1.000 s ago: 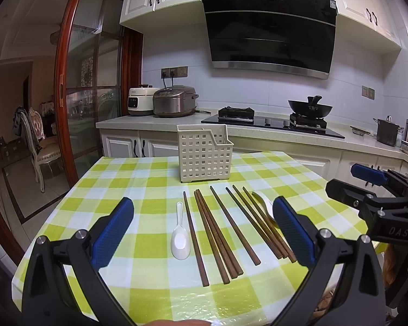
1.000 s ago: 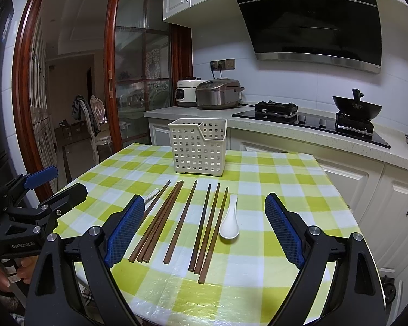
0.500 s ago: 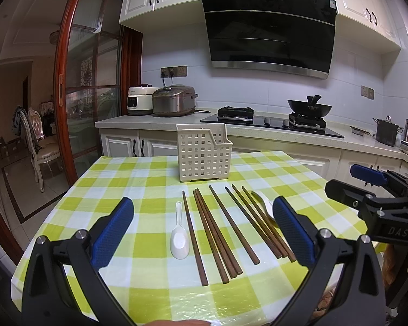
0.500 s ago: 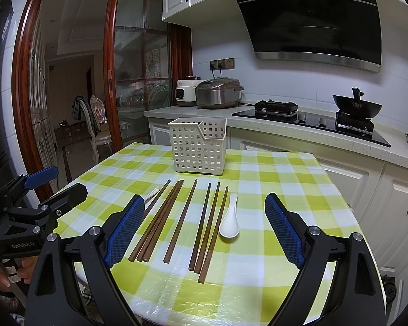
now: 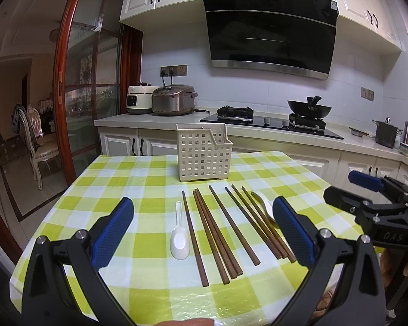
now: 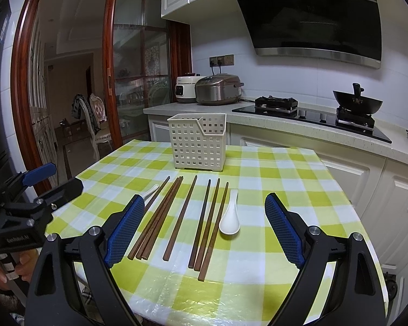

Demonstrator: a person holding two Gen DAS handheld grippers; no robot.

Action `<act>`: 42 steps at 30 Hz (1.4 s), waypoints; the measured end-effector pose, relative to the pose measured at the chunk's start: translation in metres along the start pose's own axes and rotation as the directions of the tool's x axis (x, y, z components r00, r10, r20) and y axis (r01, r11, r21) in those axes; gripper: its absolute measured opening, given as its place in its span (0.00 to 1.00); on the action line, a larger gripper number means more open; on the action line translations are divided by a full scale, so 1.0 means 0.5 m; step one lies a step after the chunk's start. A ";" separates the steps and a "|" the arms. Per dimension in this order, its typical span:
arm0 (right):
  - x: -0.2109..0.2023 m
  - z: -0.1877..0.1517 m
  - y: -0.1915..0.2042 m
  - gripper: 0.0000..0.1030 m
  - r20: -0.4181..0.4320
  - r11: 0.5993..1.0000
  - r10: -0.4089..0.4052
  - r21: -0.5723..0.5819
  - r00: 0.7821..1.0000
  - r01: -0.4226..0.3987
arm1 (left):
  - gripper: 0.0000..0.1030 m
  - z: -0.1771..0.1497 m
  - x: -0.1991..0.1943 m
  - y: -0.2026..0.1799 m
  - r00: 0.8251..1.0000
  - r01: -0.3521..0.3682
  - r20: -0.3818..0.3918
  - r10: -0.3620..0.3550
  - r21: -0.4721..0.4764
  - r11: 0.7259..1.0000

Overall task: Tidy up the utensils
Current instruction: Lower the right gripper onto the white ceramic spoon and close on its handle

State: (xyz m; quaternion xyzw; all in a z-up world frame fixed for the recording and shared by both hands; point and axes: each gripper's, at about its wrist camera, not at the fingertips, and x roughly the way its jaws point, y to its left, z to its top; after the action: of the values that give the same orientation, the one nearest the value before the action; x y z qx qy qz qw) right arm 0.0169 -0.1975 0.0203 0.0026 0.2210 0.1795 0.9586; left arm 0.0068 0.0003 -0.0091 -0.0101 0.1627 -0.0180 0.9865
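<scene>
Nothing moving since earlier frames — left gripper and right gripper hovering wide open at table's near edge. Chopsticks, spoons lying mid-table before basket. Risk: thin sticks rolling, slipping from pinch.

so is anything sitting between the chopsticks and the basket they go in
Nothing visible. Only bare checked tablecloth separates the chopsticks from the white slotted basket behind them. The two white spoons lie at the row's outer ends, off that path.
</scene>
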 end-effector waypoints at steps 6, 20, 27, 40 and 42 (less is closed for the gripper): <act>0.030 -0.007 -0.010 0.82 -0.039 1.000 -0.012 0.013 0.999 0.012 | 0.96 0.003 0.024 0.019 0.999 -0.002 -0.043 0.001 -0.021 1.000; 0.224 -0.006 -0.080 0.82 -0.307 0.994 -0.028 0.090 0.951 0.059 | 0.96 -0.023 0.204 0.082 0.947 -0.049 -0.321 0.031 -0.050 0.998; 0.349 0.011 -0.105 0.75 -0.418 0.993 -0.039 0.083 0.908 0.081 | 0.96 -0.020 0.314 0.101 0.866 -0.041 -0.500 0.006 -0.059 0.997; 0.470 0.021 -0.111 0.40 -0.534 0.997 -0.030 0.048 0.845 0.066 | 0.84 -0.018 0.465 0.118 0.752 -0.030 -0.659 -0.006 -0.043 0.999; 0.479 0.024 -0.102 0.36 -0.536 0.998 -0.033 0.032 0.843 0.060 | 0.79 -0.018 0.470 0.111 0.756 -0.022 -0.654 -0.005 -0.034 0.999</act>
State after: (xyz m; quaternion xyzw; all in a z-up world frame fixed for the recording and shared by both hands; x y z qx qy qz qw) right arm 0.2400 -0.1619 -0.0744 -0.0303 0.4837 0.1445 0.8627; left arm 0.2282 0.0463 -0.0943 -0.0218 0.4972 -0.0127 0.8673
